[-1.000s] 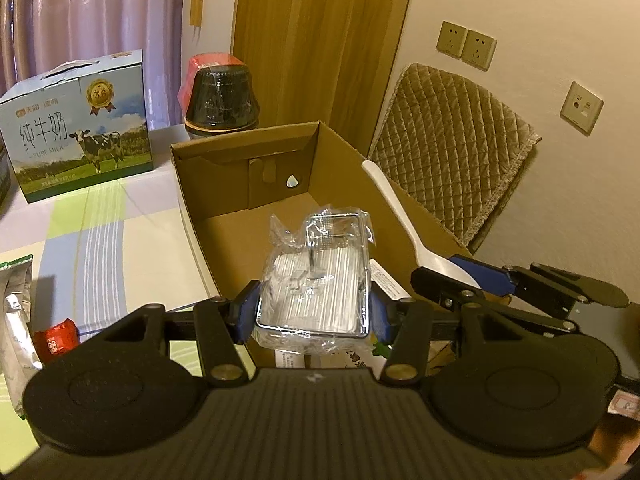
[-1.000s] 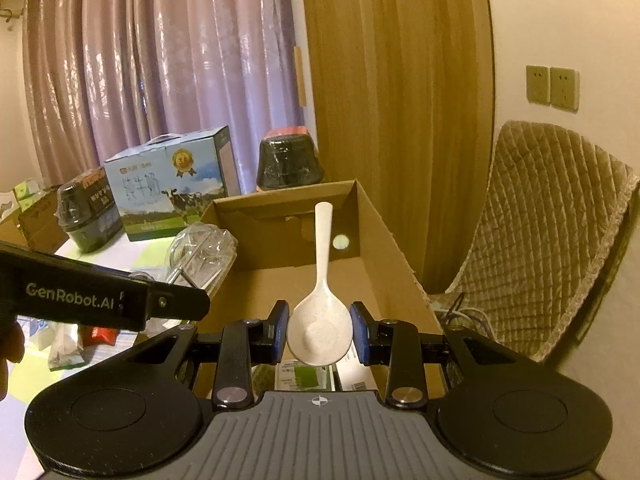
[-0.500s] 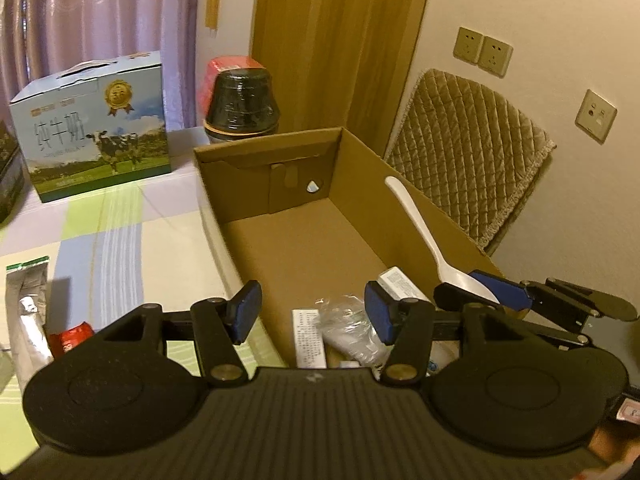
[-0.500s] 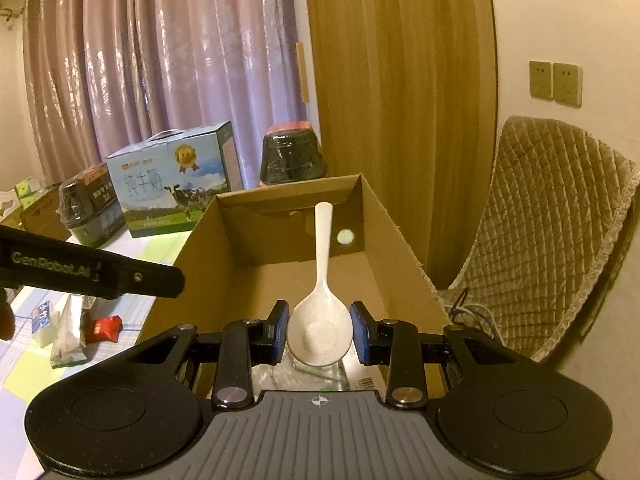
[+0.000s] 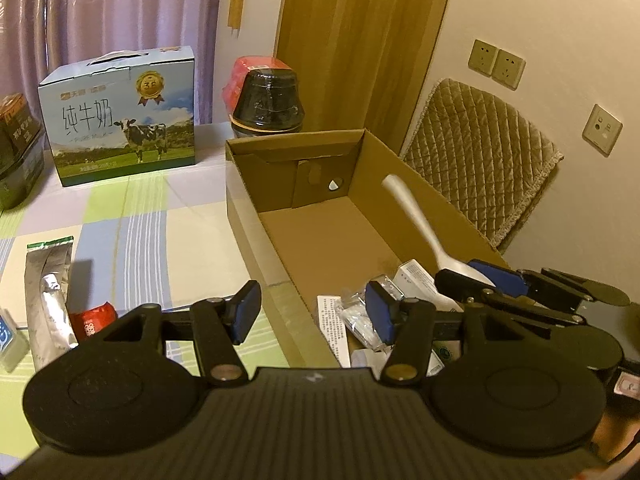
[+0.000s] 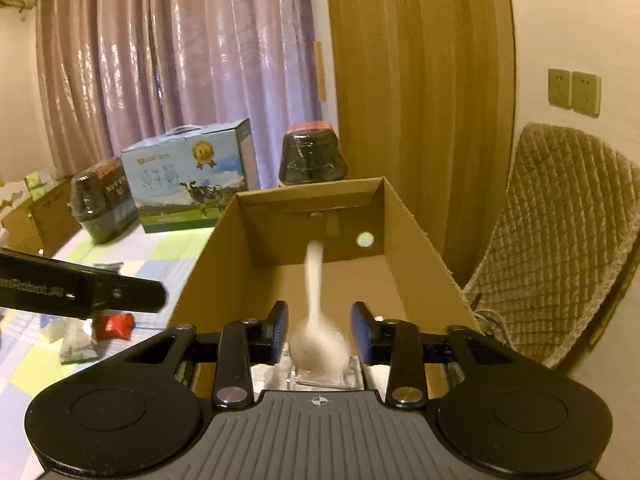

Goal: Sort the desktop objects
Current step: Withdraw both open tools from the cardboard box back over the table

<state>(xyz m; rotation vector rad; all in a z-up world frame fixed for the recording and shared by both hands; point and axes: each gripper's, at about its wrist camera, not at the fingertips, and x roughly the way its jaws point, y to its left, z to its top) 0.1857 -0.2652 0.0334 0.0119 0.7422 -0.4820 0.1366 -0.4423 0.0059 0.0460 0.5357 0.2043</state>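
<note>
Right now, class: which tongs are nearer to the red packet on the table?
Left. The left tongs hang open at the box's edge beside the red packet; the right tongs are over the cardboard box, farther off.

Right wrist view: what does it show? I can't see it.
A blurred white spoon is between the open jaws of the right gripper, over a cardboard box. A milk carton and a dark jar stand on the table behind.
</note>
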